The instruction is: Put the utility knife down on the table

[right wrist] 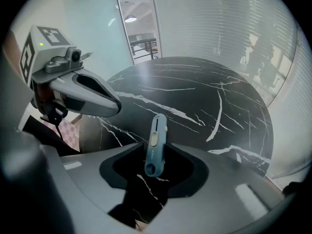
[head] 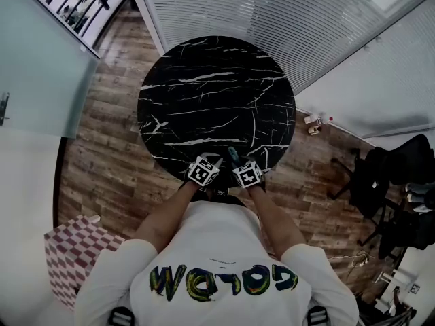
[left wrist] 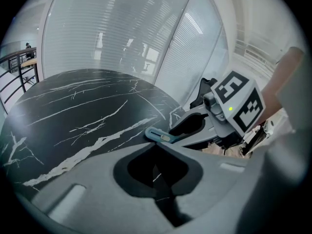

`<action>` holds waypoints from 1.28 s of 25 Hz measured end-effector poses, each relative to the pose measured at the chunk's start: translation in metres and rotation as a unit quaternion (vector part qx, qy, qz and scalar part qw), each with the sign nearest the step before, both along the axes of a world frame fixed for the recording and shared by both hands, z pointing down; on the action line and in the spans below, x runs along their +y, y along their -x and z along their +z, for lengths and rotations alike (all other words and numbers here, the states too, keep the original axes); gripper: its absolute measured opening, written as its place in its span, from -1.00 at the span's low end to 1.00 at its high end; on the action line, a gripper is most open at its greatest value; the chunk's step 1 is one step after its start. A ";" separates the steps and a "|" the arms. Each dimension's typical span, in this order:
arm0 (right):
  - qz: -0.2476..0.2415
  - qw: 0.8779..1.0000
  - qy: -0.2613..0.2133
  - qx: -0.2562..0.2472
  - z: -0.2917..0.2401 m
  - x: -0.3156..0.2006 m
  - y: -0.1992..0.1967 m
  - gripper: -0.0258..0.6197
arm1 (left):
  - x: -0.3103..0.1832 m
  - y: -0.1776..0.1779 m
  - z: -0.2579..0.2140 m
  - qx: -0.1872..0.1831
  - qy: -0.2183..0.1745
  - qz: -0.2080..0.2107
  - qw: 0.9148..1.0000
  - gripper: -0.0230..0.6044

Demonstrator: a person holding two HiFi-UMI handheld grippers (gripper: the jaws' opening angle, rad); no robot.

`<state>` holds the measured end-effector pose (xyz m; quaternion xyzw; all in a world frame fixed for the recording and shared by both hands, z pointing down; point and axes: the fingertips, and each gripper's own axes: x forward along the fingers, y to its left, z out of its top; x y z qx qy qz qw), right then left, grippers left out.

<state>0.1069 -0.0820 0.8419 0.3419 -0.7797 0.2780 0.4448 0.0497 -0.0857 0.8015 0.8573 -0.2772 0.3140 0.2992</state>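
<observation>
Resting flat on the round black marble table [head: 211, 94], the blue utility knife [right wrist: 156, 141] lies close to the near edge, just in front of the person, with its slim end pointing toward the far side and its ringed end nearest the holder. The right gripper [left wrist: 174, 133] hangs steeply over it, jaws spread wide, so the knife sits in the gap between the tips, and the pads do not appear to press on it. The left gripper [left wrist: 156, 144] sits just to the left, apart from the knife, with its jaw tips brought together and nothing between them. By the look of it, the main step is finished, since the knife's weight seems to be on the marble and not in the grip. What seems left is only to draw the right gripper up and back, clear of the handle, without nudging it toward the nearby table edge.
</observation>
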 end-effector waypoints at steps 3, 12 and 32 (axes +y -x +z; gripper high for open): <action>0.004 1.000 -0.002 0.002 0.002 -0.001 -0.003 -0.47 | -0.001 0.000 0.000 0.001 -0.001 -0.001 1.000 -0.93; 0.006 0.998 -0.045 -0.035 -0.022 -0.006 -0.001 -0.49 | -0.001 0.006 -0.017 0.025 -0.012 -0.011 1.000 -0.93; 0.031 0.936 -0.265 -0.228 -0.263 -0.024 0.037 -0.69 | -0.013 0.025 -0.210 0.171 -0.177 -0.069 0.967 -0.93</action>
